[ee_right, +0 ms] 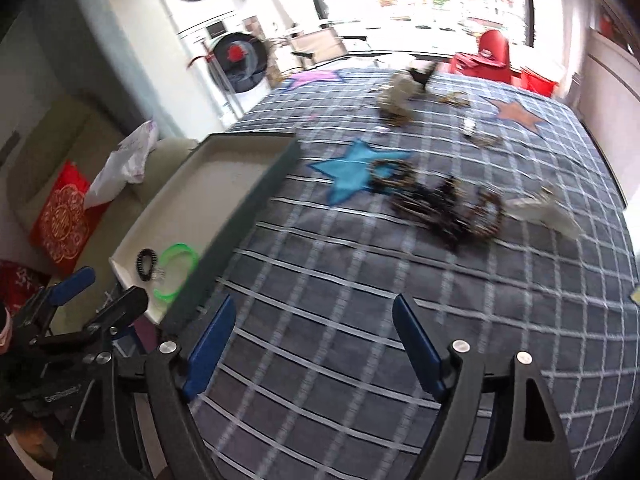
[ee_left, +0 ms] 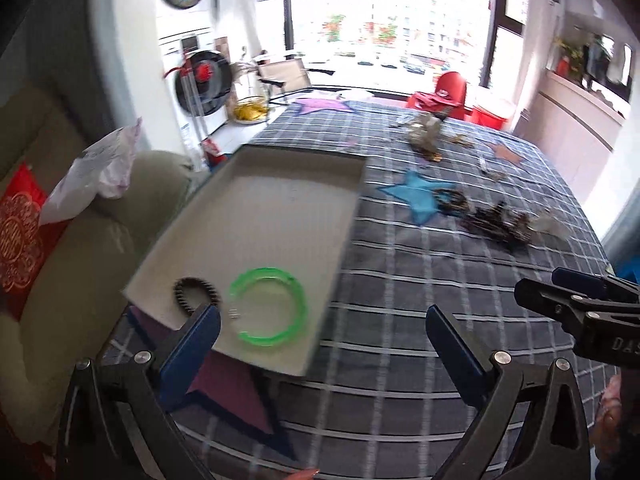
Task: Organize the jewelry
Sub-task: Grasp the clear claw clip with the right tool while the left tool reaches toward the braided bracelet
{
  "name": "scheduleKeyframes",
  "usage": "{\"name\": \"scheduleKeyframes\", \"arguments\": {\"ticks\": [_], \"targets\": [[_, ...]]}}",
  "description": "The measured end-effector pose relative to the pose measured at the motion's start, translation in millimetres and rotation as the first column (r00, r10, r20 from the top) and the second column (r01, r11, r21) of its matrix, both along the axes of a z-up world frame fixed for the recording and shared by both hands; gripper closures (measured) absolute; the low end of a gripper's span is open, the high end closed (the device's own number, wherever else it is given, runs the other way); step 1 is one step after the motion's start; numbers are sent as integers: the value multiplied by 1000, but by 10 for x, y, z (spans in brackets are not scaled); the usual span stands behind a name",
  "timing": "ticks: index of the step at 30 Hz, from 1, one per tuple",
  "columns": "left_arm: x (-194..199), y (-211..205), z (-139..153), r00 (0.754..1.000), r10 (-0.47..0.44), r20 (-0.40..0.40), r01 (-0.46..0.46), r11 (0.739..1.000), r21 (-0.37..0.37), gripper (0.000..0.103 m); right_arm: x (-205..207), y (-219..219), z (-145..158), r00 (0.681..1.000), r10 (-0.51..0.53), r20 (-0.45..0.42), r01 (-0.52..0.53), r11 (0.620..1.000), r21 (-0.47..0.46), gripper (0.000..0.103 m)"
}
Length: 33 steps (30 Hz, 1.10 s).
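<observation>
- Left wrist view shows a bed under a grey checked cover with star patches; it carries everything.
- Shallow grey tray lies along the bed's left edge, its long axis running from the near left corner towards the far end; one near corner juts over a purple star patch.
- Dark heap of beaded jewelry sits near the bed's right edge, just beside a blue star patch; a second, paler heap lies towards the far edge, well apart from the tray.
- Green bangle lies flat in the tray's near end, its gap turned to the left, towards the left edge of the bed.
- Small black coiled band lies in the tray just left of the bangle.
- Left tongs hang apart over the tray's near corner, nothing between them.
- Right tongs stand apart over bare cover near the bed's near edge, holding nothing.
- Beige sofa with a red cushion stands off the left edge.
</observation>
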<state>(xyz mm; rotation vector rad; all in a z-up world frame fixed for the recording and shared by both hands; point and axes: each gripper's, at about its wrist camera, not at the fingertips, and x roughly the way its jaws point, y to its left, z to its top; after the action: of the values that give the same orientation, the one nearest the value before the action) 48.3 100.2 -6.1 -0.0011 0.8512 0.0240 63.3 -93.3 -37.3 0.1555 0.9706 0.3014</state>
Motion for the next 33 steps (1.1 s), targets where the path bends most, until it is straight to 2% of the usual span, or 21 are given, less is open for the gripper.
{"name": "scheduleKeyframes", "arguments": {"ticks": [10,11,12,17,19,22,28,33], "targets": [[140,-705,-98,992,-113,-49,112,994,-17,0,-70,-832,-168,992,-124,-38,126,990,54,16],[155,-752,-108,992,-117,-53,117,993,-15,0,-63,-888,-186,990,-132,-43,134,989,60,4],[169,-786,-119,991,-119,-55,119,993,-7,0,-74,-947,-198,989,-140,-40,143,987,68,0],[302,-938,-169,991,-115,-74,115,993,3,0,-74,-1225,-267,983,-177,-47,181,980,88,0],[393,-965,-213,990,-106,-97,106,994,-12,0,-47,-1317,-297,979,-195,-53,199,977,77,0],[555,-995,-293,984,-116,-138,106,991,-77,0,-3,-1461,-332,974,-219,-58,222,973,56,0],[865,-1104,-357,982,-99,-161,72,983,-168,0,167,-1741,-362,965,-257,-57,256,966,-28,0],[1175,-1223,-478,978,-73,-198,39,984,-175,0,368,-1924,-375,961,-274,-41,269,958,-96,0]]}}
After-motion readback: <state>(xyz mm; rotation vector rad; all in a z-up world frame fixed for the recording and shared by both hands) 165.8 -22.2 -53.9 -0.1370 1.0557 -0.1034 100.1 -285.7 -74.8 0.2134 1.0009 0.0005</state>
